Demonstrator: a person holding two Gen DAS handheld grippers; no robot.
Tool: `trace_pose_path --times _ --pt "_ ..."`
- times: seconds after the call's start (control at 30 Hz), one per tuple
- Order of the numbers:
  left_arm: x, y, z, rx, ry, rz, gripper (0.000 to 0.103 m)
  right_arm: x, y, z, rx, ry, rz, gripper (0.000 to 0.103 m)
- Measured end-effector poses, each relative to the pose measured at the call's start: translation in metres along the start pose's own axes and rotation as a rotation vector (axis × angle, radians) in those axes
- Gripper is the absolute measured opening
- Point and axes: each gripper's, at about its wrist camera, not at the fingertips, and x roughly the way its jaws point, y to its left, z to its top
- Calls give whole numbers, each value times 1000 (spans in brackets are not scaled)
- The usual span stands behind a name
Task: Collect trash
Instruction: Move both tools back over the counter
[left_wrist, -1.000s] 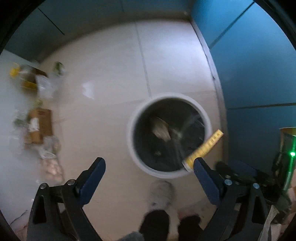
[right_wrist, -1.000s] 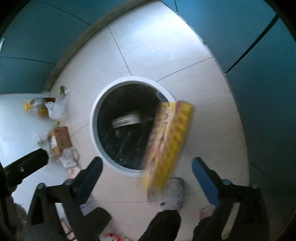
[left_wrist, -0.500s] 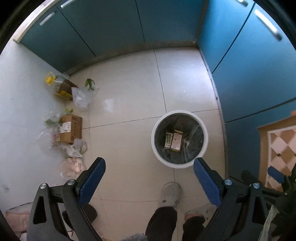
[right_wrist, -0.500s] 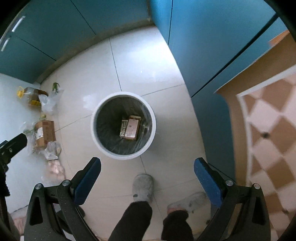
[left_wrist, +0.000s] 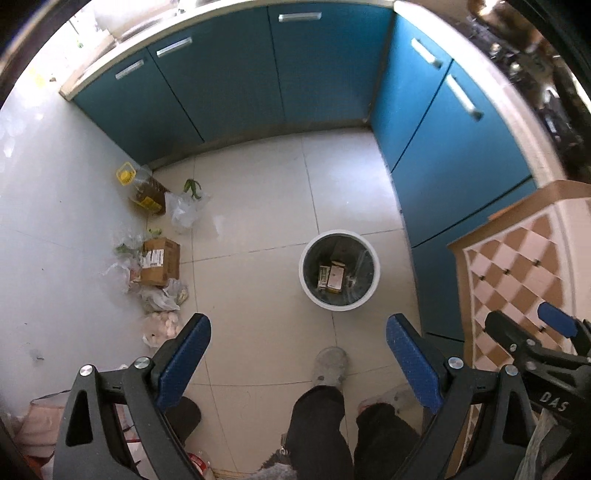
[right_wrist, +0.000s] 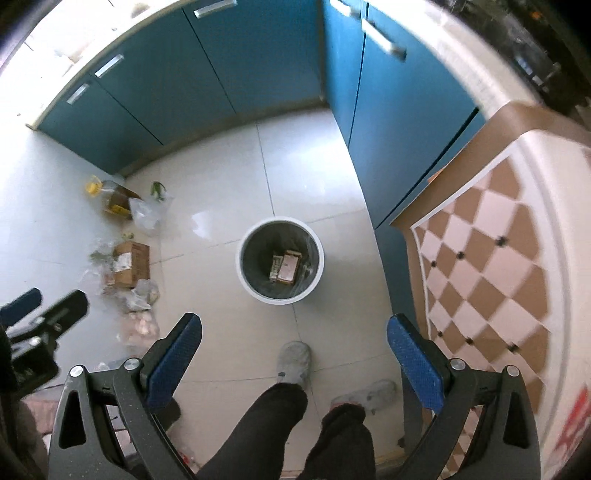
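Left wrist view shows the left gripper (left_wrist: 297, 347) and right gripper (right_wrist: 293, 345) both empty, fingers wide apart, held high above the bin (left_wrist: 339, 275) at frame centre, boxes (left_wrist: 332, 277) lying inside.

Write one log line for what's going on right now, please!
left gripper: open, holding nothing | right gripper: open, holding nothing | bin: boxes inside | cardboard box: on floor

Box labels in trash bin (left_wrist: 339, 275) too small to read. Plastic bags (left_wrist: 159, 295) contents unclear. Bench (right_wrist: 524, 229) cut off at right edge, upper countertop clutter (left_wrist: 532, 59) blurred.
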Motion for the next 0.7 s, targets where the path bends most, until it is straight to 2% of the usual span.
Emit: trace_pose_path --times 0.2,0.37,0.4,0.53,0.7 --pt "-52 0 -15 23 -53 -4 97 -83 7 -22 5 -67 33 102" --pt "-105 -19 -19 45 -167 -4 97 -124 3 -41 23 -114 113 102" --pt "-116 -32 -18 70 -195 -14 103 -133 -2 -44 33 -123 126 102" --pt "-147 -86 -12 181 -272 -44 103 -166 -36 -56 107 -175 172 102" --pt "-164 -192 -17 361 -297 -123 103 -214 -127 -97 293 -265 144 102"
